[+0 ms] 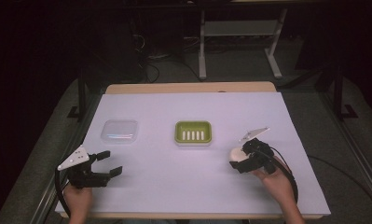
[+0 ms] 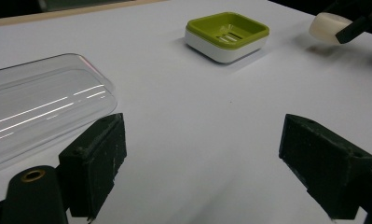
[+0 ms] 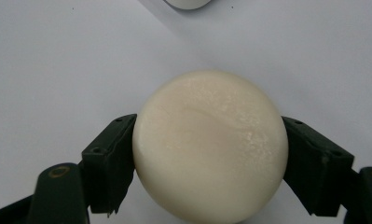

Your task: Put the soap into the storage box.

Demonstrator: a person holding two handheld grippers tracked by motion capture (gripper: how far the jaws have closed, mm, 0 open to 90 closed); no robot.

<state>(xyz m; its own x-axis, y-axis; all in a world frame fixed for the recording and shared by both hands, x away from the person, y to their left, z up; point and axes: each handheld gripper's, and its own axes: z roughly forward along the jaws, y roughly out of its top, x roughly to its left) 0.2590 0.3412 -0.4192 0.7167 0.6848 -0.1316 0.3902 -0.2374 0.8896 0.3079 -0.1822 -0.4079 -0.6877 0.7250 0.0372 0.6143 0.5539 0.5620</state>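
The right gripper (image 1: 238, 161) is clenched on a round, cream-white bar of soap (image 1: 237, 154), its two black fingers (image 3: 110, 161) pressing the bar's left and right sides. In the left gripper view the soap (image 2: 329, 28) hangs above the white counter (image 1: 155, 182) with its shadow beneath it, so it is lifted clear of the surface. It sits at the right of the scene, near the person's edge, just to the near right of the green soap dish (image 1: 193, 133). The dish stands at the middle of the counter, a white base under a green slotted tray, and nothing lies in it. To the left of the dish, well apart from it, a clear plastic lid (image 1: 120, 131) lies flat on the counter. The left gripper (image 1: 110, 163) hovers at the near left, just this side of the lid, with its fingers (image 2: 96, 163) released and spread wide, holding nothing.
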